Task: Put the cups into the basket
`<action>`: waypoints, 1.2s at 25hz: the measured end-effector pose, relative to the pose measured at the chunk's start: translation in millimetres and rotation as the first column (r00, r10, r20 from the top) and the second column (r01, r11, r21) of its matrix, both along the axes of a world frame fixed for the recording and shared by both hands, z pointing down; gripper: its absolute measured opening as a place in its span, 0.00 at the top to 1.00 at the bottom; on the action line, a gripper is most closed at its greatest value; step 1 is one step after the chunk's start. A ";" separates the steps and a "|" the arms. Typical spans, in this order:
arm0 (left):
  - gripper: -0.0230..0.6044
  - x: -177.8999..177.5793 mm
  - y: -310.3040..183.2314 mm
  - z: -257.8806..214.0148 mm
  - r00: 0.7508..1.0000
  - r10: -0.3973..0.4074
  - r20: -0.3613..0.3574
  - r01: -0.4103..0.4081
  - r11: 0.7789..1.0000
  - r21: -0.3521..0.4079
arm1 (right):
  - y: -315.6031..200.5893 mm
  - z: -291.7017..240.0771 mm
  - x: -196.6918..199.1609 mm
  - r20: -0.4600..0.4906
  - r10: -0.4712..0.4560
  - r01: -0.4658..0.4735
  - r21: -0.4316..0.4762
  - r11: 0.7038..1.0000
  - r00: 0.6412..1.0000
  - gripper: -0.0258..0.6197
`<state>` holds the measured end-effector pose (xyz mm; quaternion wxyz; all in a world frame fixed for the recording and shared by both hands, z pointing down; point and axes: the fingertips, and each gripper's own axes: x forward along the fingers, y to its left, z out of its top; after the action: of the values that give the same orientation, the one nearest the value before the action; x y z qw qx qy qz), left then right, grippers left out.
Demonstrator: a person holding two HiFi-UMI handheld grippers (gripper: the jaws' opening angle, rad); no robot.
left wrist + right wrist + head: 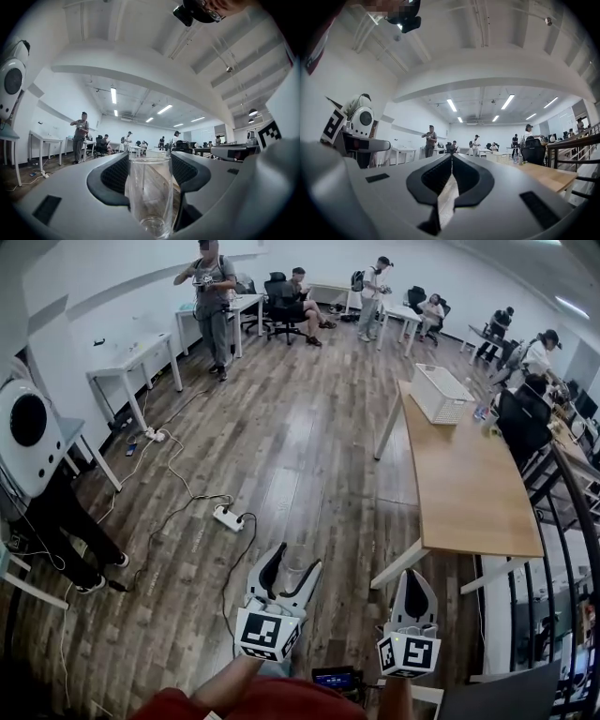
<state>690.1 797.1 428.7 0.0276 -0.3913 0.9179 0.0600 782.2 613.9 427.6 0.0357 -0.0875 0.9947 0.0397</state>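
Your left gripper [295, 563] has the load, so work down from the big things to it. Beneath both tools is bare wooden floor [281, 446]. The long wooden table [469, 493] stands to your right, its long axis running away from you. At its far end sits the white basket [441, 395], well apart from both grippers, ahead and to the right. Your right gripper [412, 575] is the nearer one to the table, but its jaws are pressed together on nothing, as its own view [452, 157] shows. The left gripper [150, 159] has its jaws spread wide and pinching a clear glass cup [150, 197], a pad on each side. The cup [296, 579] stands upright between them, base low and rim up by the jaw tips, in the air over the floor. I judge the coming move to be a long carry forward and rightward, keeping the cup upright until it is above the basket
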 end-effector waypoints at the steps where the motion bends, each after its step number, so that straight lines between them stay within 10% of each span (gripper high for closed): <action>1: 0.51 -7.9 1.9 0.0 1.000 -0.002 -0.001 0.002 1.000 0.000 | 2.6 -1.2 -9.1 0.001 -0.005 0.005 0.005 1.000 1.000 0.94; 30: 0.51 -157.1 -17.9 1.5 0.999 0.028 -0.015 -0.028 1.000 0.009 | -19.7 -4.5 -151.6 0.008 0.038 -0.039 0.029 0.999 0.999 0.94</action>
<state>533.0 779.2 430.2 0.0215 -0.4037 0.9121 0.0673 630.6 594.2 423.2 0.0400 -0.1063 0.9920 0.0547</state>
